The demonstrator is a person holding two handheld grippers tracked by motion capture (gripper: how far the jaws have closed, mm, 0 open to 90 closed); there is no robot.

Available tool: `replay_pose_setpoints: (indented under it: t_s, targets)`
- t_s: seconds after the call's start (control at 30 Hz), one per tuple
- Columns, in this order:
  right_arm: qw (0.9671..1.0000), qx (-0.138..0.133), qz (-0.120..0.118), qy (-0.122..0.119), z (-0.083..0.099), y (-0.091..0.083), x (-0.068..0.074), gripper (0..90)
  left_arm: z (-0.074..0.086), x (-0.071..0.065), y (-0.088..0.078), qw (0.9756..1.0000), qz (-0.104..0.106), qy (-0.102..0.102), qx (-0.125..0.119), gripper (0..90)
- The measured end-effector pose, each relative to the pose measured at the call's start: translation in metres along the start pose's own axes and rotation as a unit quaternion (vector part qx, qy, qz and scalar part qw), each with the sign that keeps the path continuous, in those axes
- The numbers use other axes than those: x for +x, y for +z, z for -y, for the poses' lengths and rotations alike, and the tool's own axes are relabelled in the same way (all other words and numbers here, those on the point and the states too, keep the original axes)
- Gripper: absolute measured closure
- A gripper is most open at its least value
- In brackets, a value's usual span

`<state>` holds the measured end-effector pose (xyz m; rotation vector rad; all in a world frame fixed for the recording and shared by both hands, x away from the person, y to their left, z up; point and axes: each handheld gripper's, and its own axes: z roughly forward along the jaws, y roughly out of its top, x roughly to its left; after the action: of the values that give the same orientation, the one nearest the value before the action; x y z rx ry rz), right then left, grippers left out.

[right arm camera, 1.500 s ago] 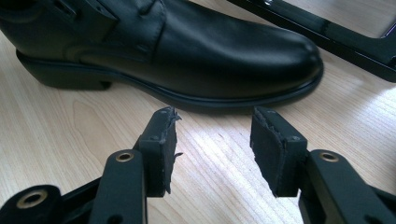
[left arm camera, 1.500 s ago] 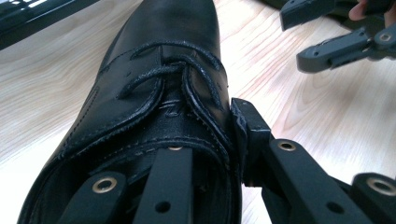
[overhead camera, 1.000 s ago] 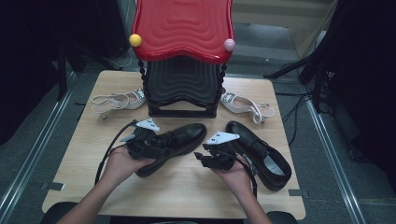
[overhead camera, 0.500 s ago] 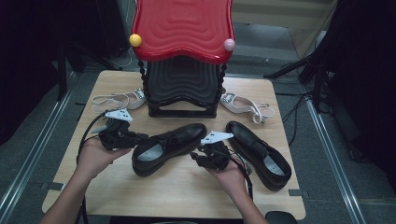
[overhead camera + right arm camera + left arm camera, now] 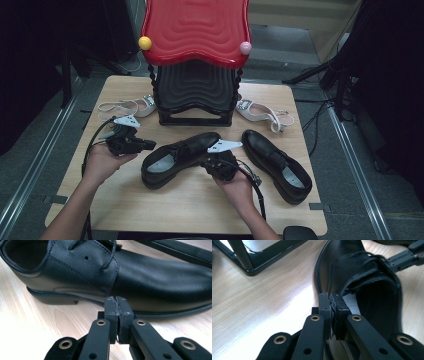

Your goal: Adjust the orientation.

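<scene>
High view, from left to right: a wooden table [image 5: 190, 210] carries a white sandal [image 5: 125, 107] at its far left edge. Just in front of the sandal, the left gripper [image 5: 145, 145] is held in the left hand [image 5: 102, 162], pointing toward the heel of a black shoe [image 5: 177, 159] that lies in the middle of the table, toe aimed at the far right. Behind this shoe stands a black rack [image 5: 196, 97] with a red wavy top [image 5: 196, 30]. The right gripper [image 5: 219, 167], in the right hand [image 5: 237, 187], sits just beside the near side of the same shoe. Farther right lies a second shoe [image 5: 277, 165], apart from the first, and a second sandal [image 5: 262, 114] rests near the far right edge. Left gripper view: its jaws have just been closing and now press pad to pad with nothing between them, just at the heel opening of the shoe [image 5: 372, 290]. Right gripper view: its jaws have also just been closing and meet on nothing, close to the sole of the shoe [image 5: 125, 277], not touching it.
</scene>
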<state>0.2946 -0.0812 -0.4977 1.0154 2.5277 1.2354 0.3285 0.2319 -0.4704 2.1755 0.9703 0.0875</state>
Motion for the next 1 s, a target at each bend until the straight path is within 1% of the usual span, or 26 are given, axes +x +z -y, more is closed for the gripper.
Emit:
replay_pose_setpoints:
  t_s: [0.03,0.1,0.13,0.17,0.27,0.3,0.4,0.43,0.47,0.57,0.67,0.73,0.77,0.8,0.87,0.9,0.93,0.97,1.0]
  targets:
    - [1.0,-0.002,0.001,-0.004,0.0,0.001,0.001,90.0,0.001,0.001,0.004,1.0,-0.005,-0.001,0.008,88.3]
    - [1.0,-0.004,0.002,-0.007,0.0,0.002,0.003,90.0,0.001,0.002,0.007,1.0,-0.004,-0.002,0.009,88.3]
    - [0.9999,-0.004,0.0,-0.01,0.0,0.005,0.006,90.0,0.002,0.002,0.01,0.9999,-0.001,-0.002,0.012,88.4]
    - [0.9999,-0.001,-0.002,-0.012,0.0,0.006,0.008,90.0,0.002,0.001,0.011,0.9999,-0.006,0.002,0.013,88.5]
    - [0.9999,0.001,-0.009,-0.01,-0.001,0.011,0.012,90.0,0.003,0.002,0.015,0.9999,-0.002,-0.001,0.016,88.4]
    - [0.9999,0.002,-0.01,-0.012,-0.001,0.012,0.014,90.0,0.004,0.003,0.019,0.9997,-0.003,-0.001,0.024,88.5]
    - [0.9999,0.003,-0.007,-0.013,-0.001,0.016,0.016,90.0,0.004,0.002,0.023,0.9996,0.001,0.0,0.028,89.8]
    - [0.9999,0.003,-0.008,-0.011,-0.002,0.016,0.016,90.0,0.004,0.002,0.023,0.9996,0.005,-0.001,0.026,90.0]
    - [0.9999,0.004,-0.01,-0.01,-0.002,0.016,0.015,90.0,0.004,0.003,0.024,0.9996,0.011,-0.007,0.024,90.0]
    - [0.9999,0.008,-0.011,-0.005,-0.002,0.015,0.014,90.0,0.004,0.002,0.024,0.9997,0.011,-0.004,0.024,90.0]
    - [0.9998,0.011,-0.013,-0.003,-0.002,0.015,0.014,90.0,0.004,0.002,0.024,0.9996,0.014,-0.01,0.023,90.0]
    - [0.9998,0.013,-0.015,-0.001,-0.002,0.015,0.013,90.0,0.005,0.0,0.024,0.9995,0.017,-0.008,0.025,90.0]
    - [0.9998,0.014,-0.012,0.002,-0.003,0.013,0.012,90.0,0.005,-0.001,0.024,0.9994,0.02,-0.004,0.027,90.0]
    - [0.9998,0.015,-0.012,0.003,-0.002,0.013,0.011,90.0,0.005,-0.005,0.025,0.9992,0.025,0.001,0.03,90.0]
    - [0.9998,0.017,-0.012,0.008,-0.002,0.012,0.009,90.0,0.005,-0.007,0.026,0.9992,0.025,0.004,0.03,90.0]
    - [0.9996,0.016,-0.016,0.019,-0.002,0.01,0.005,90.0,0.005,-0.011,0.028,0.9989,0.032,0.008,0.032,90.0]
    - [0.9994,0.017,-0.016,0.024,-0.001,0.009,0.004,90.0,0.005,-0.013,0.028,0.9989,0.034,0.007,0.03,90.0]
    - [0.9993,0.018,-0.016,0.027,-0.001,0.008,0.002,90.0,0.006,-0.014,0.029,0.9987,0.041,0.005,0.029,90.0]
    - [0.9993,0.018,-0.016,0.027,-0.001,0.008,0.002,90.0,0.006,-0.014,0.029,0.9987,0.041,0.005,0.029,90.0]
